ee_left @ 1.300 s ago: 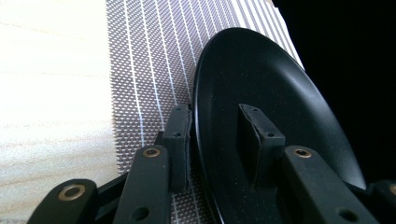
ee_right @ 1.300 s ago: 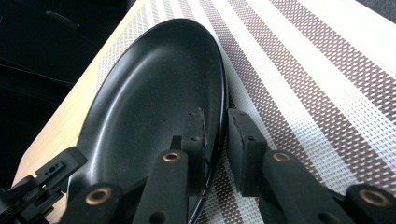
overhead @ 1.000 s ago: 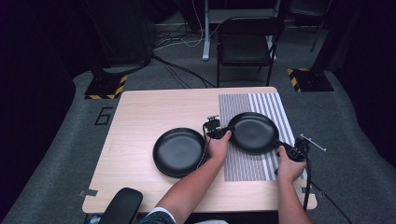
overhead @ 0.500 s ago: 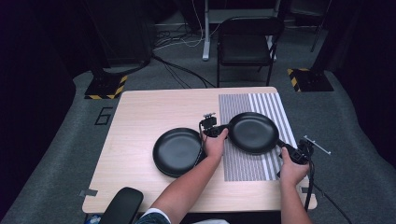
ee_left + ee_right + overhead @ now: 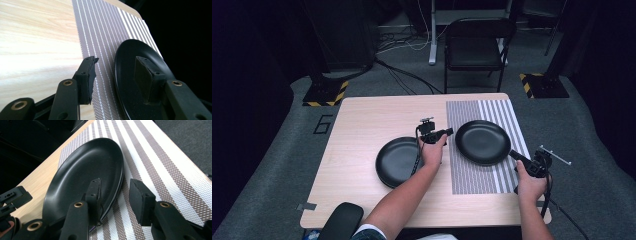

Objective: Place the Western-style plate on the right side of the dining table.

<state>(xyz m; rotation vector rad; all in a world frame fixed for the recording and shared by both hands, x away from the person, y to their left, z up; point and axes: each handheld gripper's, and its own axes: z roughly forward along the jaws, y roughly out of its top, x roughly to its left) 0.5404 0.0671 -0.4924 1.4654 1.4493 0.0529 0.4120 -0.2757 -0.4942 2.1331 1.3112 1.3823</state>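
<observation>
Two black plates on counter (image 5: 362, 130): right plate (image 5: 482, 141) on striped mat (image 5: 484, 175), left plate (image 5: 396, 161) on bare wood. Both grippers' fingers spread open; right gripper (image 5: 526, 161) straddles right plate's near rim, left gripper (image 5: 447, 132) beside its left rim. Chair (image 5: 474, 45) behind. Left hand has backed off the plate since earlier.

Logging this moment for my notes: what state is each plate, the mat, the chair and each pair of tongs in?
Right plate: on the striped mat, its near-right rim between the right tongs' jaws.
Left plate: flat on bare wood, empty.
Striped mat: spread flat.
Left tongs: open, jaws astride the right plate's rim.
Right tongs: open.
Chair: upright, unoccupied.
</observation>
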